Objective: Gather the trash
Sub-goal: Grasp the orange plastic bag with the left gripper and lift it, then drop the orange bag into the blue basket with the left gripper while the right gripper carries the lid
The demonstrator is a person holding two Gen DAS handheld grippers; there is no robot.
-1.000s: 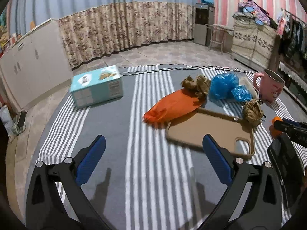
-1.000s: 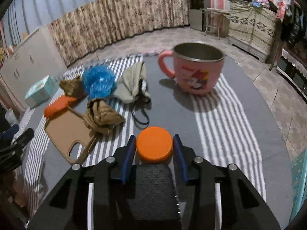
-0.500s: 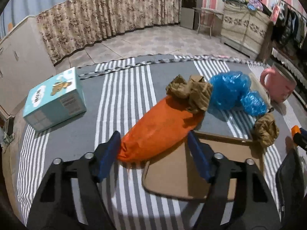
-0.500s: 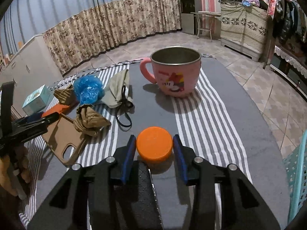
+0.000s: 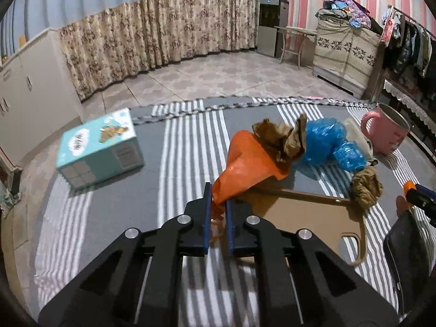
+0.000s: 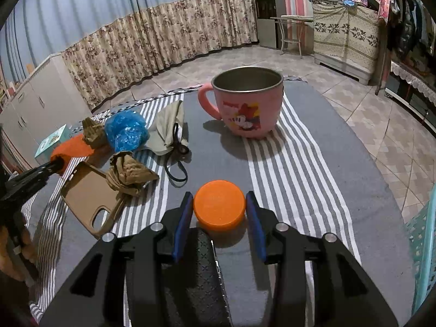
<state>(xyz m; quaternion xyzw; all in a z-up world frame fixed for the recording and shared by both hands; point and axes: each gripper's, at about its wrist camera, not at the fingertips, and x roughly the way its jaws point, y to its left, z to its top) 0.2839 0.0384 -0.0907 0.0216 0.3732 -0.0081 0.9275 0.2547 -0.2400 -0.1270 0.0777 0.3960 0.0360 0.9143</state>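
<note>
So we've got the orange plastic bag (image 5: 250, 169) now. A second ago our left gripper (image 5: 217, 212) was wide open and well back from the pile; since then it slid in and snapped its jaws down to a narrow pinch on the bag's twisted near tip. The bag's wide end lies on the striped cloth (image 5: 185, 147) around the middle of the table, tucked against the crumpled brown paper (image 5: 283, 139), with its lower edge over the far edge of the tan phone case (image 5: 302, 215).

That's the first piece of trash actually gripped over on this side, and it looks ready to lift. Plastic this thin is floppy, so we'd guess it'll sag and may drag the brown paper along when it comes up.

Just past it there's the blue plastic bag (image 5: 327, 144), a 2nd brown paper wad (image 5: 366, 188) at the case's far corner, and the pink mug (image 5: 387, 133) toward the right edge. The teal box (image 5: 99, 152) sits alone near the left edge.

Our right gripper (image 6: 219, 212) hasn't budged: partly closed, same as before, with the orange cap (image 6: 219, 204) between its pads. No bin visible in either view, so where this all goes we can't tell.
</note>
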